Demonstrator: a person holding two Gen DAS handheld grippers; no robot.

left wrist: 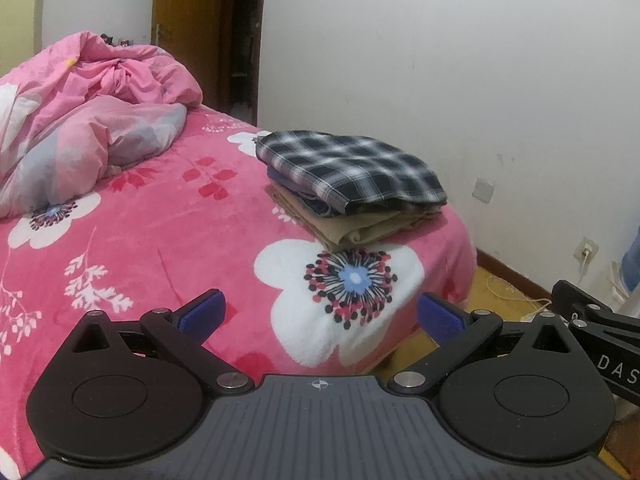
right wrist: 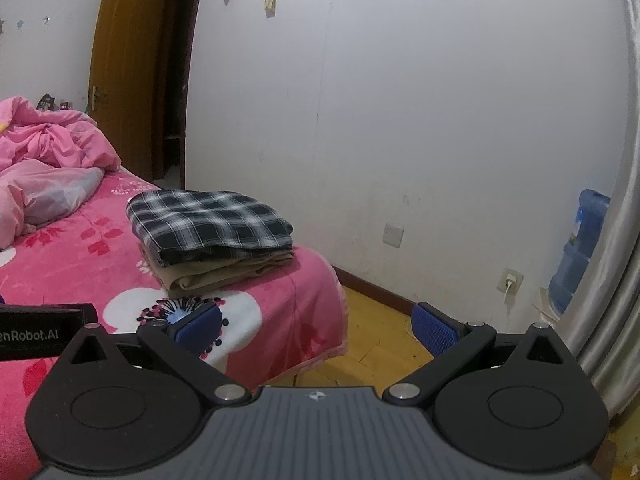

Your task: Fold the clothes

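Observation:
A folded black-and-white plaid garment [left wrist: 352,168] lies on top of a folded tan garment [left wrist: 360,228] in a stack near the bed's far right corner; the plaid garment [right wrist: 212,220] and tan garment [right wrist: 224,272] also show in the right wrist view. My left gripper [left wrist: 320,316] is open and empty, held above the pink bedspread in front of the stack. My right gripper [right wrist: 318,326] is open and empty, over the bed's corner and the floor, to the right of the stack. Part of the right gripper [left wrist: 596,320] shows at the left view's right edge.
The bed [left wrist: 160,240] has a pink flowered blanket. A crumpled pink duvet [left wrist: 80,120] lies at its far left. A white wall [left wrist: 460,80] runs close along the bed's right side, with a wooden door [right wrist: 128,80] beyond. A blue water bottle [right wrist: 576,248] and a curtain [right wrist: 616,240] stand at the right.

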